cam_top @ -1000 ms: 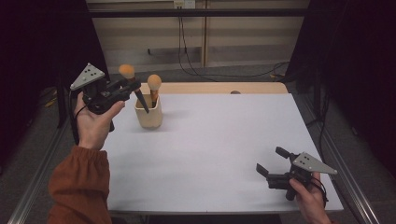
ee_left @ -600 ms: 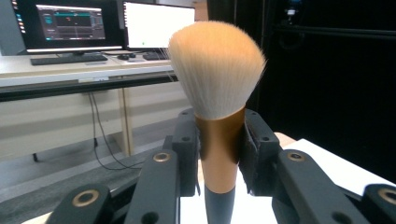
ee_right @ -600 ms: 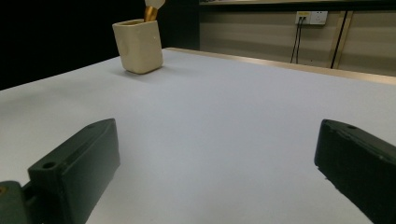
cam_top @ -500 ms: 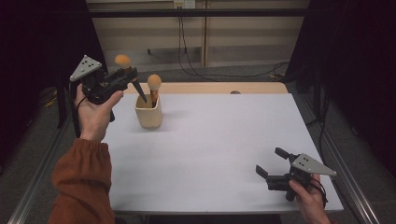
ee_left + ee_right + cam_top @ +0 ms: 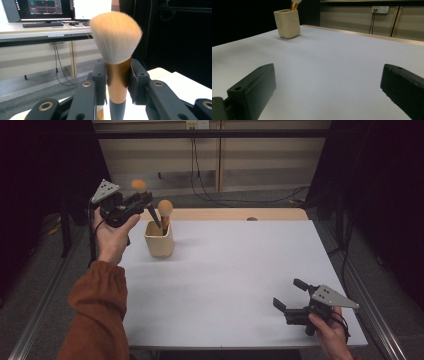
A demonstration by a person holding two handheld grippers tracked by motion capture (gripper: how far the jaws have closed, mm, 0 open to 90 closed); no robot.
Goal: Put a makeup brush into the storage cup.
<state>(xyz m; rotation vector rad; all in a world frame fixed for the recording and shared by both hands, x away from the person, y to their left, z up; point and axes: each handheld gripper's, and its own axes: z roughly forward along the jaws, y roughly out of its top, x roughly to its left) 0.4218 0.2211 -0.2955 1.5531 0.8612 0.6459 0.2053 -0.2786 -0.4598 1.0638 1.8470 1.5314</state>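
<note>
Honestly, brush [image 5: 116, 37]: light, soft bristles, slick ferrule; best gripped on that copper collar.
Left gripper [image 5: 117, 82]: clamped on it.
Right gripper [image 5: 292, 297]: held open, lower right.

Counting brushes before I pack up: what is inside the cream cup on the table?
One brush stands in the cream cup, its orange bristles above the rim; the handle's lower end and the cup's bottom are hidden. A second brush is clamped in the left gripper, its dark handle tip over the cup.

The left gripper [image 5: 117, 82] clamps the copper ferrule of a makeup brush [image 5: 116, 40], its tan bristles upright above the jaws. Behind, a desk carries monitors [image 5: 45, 8] and a keyboard [image 5: 42, 24].
</note>
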